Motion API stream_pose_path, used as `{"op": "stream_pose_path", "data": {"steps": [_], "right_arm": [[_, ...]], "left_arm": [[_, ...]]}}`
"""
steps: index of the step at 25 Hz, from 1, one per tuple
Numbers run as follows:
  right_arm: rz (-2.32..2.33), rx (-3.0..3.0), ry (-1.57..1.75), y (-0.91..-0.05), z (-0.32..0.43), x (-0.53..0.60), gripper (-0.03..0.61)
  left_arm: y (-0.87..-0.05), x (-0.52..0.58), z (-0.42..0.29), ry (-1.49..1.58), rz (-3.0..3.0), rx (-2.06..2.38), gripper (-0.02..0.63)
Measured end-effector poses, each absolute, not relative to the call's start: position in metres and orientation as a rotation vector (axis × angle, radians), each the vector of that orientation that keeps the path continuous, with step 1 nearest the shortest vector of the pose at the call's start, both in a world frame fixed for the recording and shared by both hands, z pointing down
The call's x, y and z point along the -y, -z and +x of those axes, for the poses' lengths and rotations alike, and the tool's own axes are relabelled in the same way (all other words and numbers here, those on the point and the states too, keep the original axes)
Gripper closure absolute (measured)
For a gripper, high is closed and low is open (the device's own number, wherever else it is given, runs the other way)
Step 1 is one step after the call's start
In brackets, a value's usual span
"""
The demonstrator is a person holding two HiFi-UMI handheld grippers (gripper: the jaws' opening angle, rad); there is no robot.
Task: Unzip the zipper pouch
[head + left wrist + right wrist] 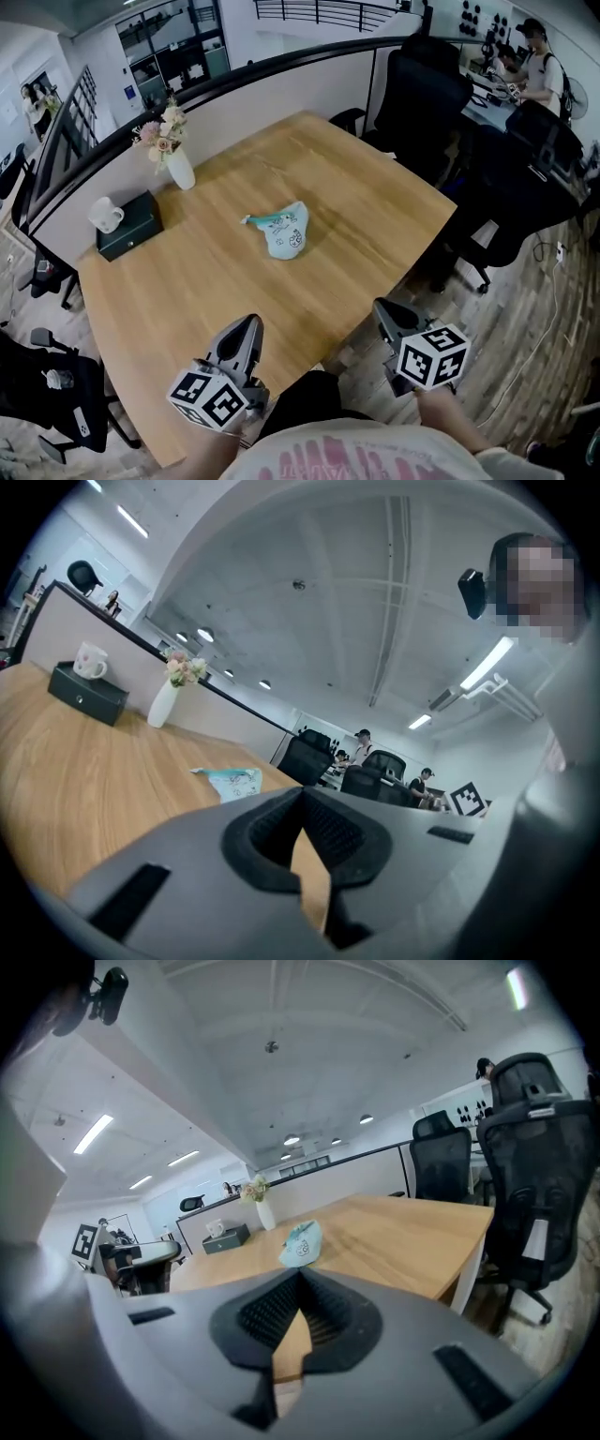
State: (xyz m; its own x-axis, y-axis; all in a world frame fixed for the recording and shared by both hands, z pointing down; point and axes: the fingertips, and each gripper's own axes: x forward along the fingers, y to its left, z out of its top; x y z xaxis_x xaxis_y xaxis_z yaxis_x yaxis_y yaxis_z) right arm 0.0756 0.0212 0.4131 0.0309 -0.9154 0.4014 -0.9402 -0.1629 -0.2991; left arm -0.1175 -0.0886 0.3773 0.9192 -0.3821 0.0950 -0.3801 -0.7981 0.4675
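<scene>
Both hand-held grippers sit low at the near side of the scene, both with jaws pressed together and nothing between them. The left hand-held gripper (246, 325) is over the near edge of the tabletop (187, 291), its dark ribbed pads meeting at the tips. The right hand-held gripper (382, 311) is just off the tabletop's near-right edge, over the wood floor (506, 347), and its pads are closed the same way.

The zipper pouch (284, 231) lies flat near the middle of the tabletop. It is pale blue with a small print, and a narrow end points left. It is well apart from both grippers, and only bare wood lies between them and it. Whether its zipper is done up cannot be made out from here.

At the far left of the tabletop stands a white vase (180, 171) with pale flowers (161, 129). Left of it is a dark box (131, 228) with a white mug (106, 215) resting on top. All three are well clear of the pouch, up against the low partition (272, 89) along the far edge.

Past the far right corner, black office chairs (427, 89) crowd close to the tabletop's right side. Beyond them a person (541, 64) stands at another desk.
</scene>
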Motion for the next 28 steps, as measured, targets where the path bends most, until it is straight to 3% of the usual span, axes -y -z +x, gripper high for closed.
{"op": "stream_pose_path", "data": {"steps": [9, 17, 28], "right_arm": [[2.012, 2.091, -0.846, -0.431, 0.112, 0.071, 0.577], [1.771, 2.125, -0.727, -0.442, 0.127, 0.159, 0.449], [1.245, 2.121, -0.310, -0.456, 0.112, 0.251, 0.379]], "left_arm": [[-0.400, 0.162, -0.077, 0.018, 2.481, 0.629, 0.614], [-0.408, 0.217, -0.071, 0.034, 2.417, 0.729, 0.614], [-0.418, 0.230, -0.109, 0.025, 2.314, 0.994, 0.614]]}}
